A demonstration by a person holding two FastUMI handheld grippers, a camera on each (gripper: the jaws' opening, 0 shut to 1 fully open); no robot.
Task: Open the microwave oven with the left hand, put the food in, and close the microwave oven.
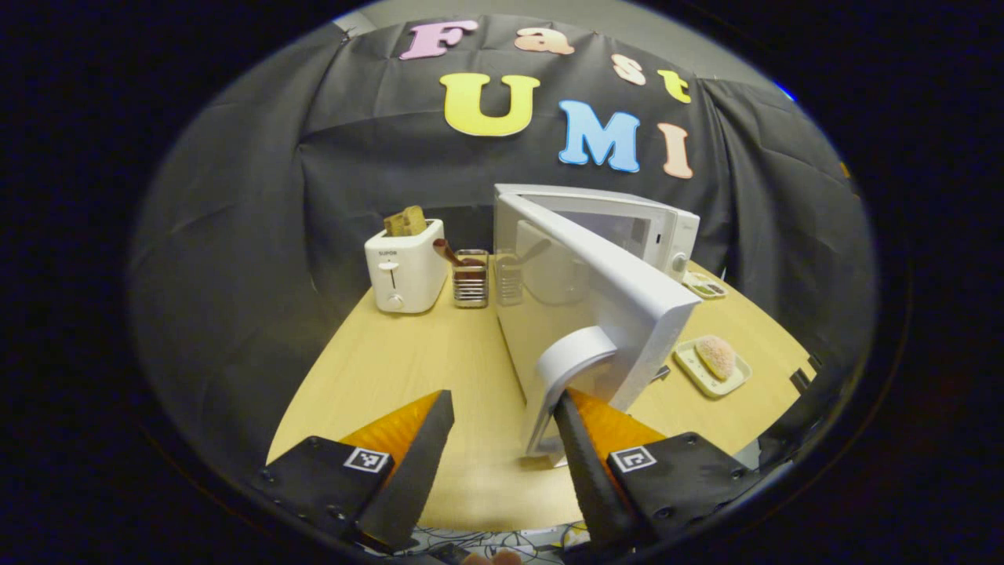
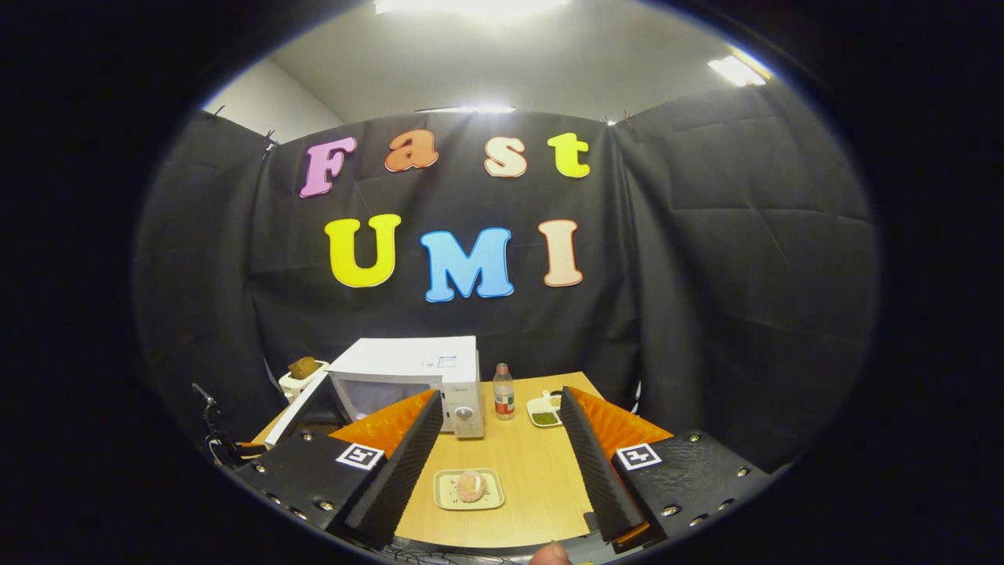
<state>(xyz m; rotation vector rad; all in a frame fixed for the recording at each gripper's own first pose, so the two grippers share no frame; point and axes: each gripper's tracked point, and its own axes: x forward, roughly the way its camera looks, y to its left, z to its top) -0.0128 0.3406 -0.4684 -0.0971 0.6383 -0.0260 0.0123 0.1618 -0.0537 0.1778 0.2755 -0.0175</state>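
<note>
- The microwave oven (image 1: 667,227) stands at the back of the tabletop (image 1: 408,369), and its door (image 1: 604,298) is swung well out toward the left gripper view's camera, so the opening step looks largely done.
- The left tongs (image 1: 502,439) are spread apart. One finger sits right against the curved door handle (image 1: 572,357), seemingly hooked behind it; the other hangs free over bare tabletop, so nothing is clamped. Judging by that, the door is being drawn out by a hook, not a pinch.
- The food (image 2: 471,486), a round pinkish piece, lies on a small pale tray (image 2: 447,494) on the tabletop in front of the microwave oven, well short of the cavity.
- The right tongs (image 2: 498,463) hang apart and empty above that tray, which shows between the two fingers. I take this as a waiting pose, lined up for the pick once the doorway is free.
- To the left of the microwave oven stand a white toaster (image 1: 404,271) with bread in its slot and a wire utensil holder (image 1: 471,278); to its right, a small bottle (image 2: 503,392) and a dish of green stuff (image 2: 544,416).
- The door hides most of the cavity in the left gripper view, and the right gripper view gives only a small, dim glimpse of it, so I cannot tell whether it is empty.
- Whether the finger truly touches the handle's back is hard to make out.
</note>
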